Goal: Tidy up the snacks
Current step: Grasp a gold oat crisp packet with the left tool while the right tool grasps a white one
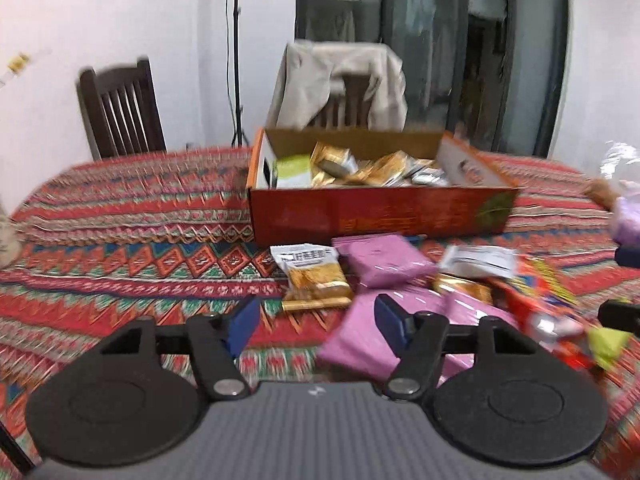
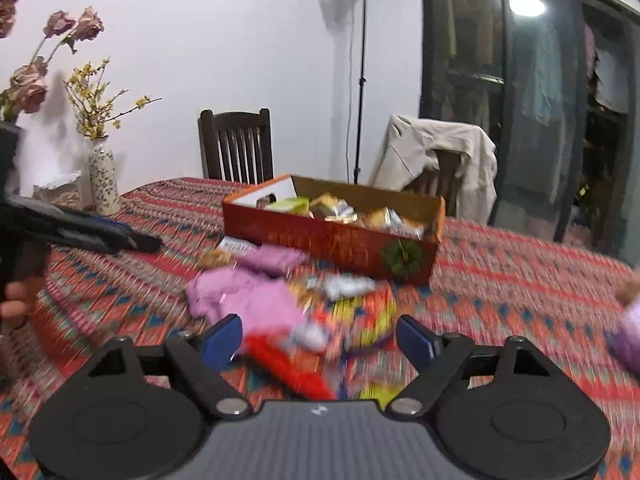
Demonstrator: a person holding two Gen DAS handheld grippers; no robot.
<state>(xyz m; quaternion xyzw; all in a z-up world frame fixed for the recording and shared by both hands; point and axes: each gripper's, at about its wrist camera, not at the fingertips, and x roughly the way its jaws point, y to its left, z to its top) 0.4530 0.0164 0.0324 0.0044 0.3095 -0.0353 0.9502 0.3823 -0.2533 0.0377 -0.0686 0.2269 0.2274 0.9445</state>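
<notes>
An open red cardboard box (image 1: 384, 216) holds several gold and silver snack packets and a green one; it also shows in the right wrist view (image 2: 332, 240). In front of it lie loose snacks: pink packets (image 1: 384, 260), a yellow snack bag (image 1: 312, 272), a gold bar (image 1: 316, 303) and a red and yellow pack (image 1: 536, 296). My left gripper (image 1: 316, 326) is open and empty, just above the near pink packet (image 1: 360, 344). My right gripper (image 2: 318, 340) is open and empty, over the red pack (image 2: 288, 364) and pink packets (image 2: 244, 292).
A patterned red tablecloth (image 1: 120, 240) covers the table. Two dark wooden chairs (image 2: 236, 148) stand at the far side, one draped with a beige jacket (image 1: 340, 80). A flowered vase (image 2: 102, 176) stands at the left. The left gripper's body (image 2: 80, 232) shows at the left of the right wrist view.
</notes>
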